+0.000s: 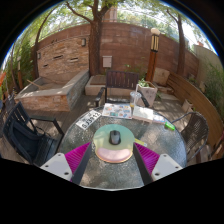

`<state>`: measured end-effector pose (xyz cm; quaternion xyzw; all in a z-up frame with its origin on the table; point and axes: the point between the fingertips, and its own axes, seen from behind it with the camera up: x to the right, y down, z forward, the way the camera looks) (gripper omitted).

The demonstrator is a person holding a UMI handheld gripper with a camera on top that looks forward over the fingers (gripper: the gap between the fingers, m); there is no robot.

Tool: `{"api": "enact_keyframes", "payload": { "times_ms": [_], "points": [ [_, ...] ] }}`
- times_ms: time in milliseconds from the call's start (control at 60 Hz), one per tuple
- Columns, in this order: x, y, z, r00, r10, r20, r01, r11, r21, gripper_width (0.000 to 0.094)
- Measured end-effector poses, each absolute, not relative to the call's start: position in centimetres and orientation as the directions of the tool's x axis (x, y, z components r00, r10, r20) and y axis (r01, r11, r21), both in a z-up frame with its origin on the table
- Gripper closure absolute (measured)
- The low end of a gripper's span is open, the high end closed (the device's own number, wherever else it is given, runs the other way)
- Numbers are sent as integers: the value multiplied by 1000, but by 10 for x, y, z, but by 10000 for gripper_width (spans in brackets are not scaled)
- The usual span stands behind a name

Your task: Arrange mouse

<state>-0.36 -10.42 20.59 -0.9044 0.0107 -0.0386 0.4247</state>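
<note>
Slippage is the main risk here. The gripper (pixel 111 160) stands wide open, its pink pads (pixel 77 155) well apart and holding nothing. The mouse (pixel 114 137) rests on a round mat (pixel 113 152) just ahead of the fingertips, centred between them, on a glass table (pixel 60 140). Its rounded shell could squirt forward if the fingers close off-centre, judging by its shape.

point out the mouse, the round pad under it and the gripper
mouse (pixel 114 137), gripper view, middle of its back
round pad (pixel 113 153), gripper view, bare near part
gripper (pixel 112 157), gripper view, midway between open fingertips
</note>
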Motion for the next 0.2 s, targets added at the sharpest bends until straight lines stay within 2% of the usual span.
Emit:
{"api": "enact_keyframes", "payload": {
  "times_ms": [200],
  "points": [
    [2,-113,199,996,-55,71,17,-659,-752,83]
  ]
}}
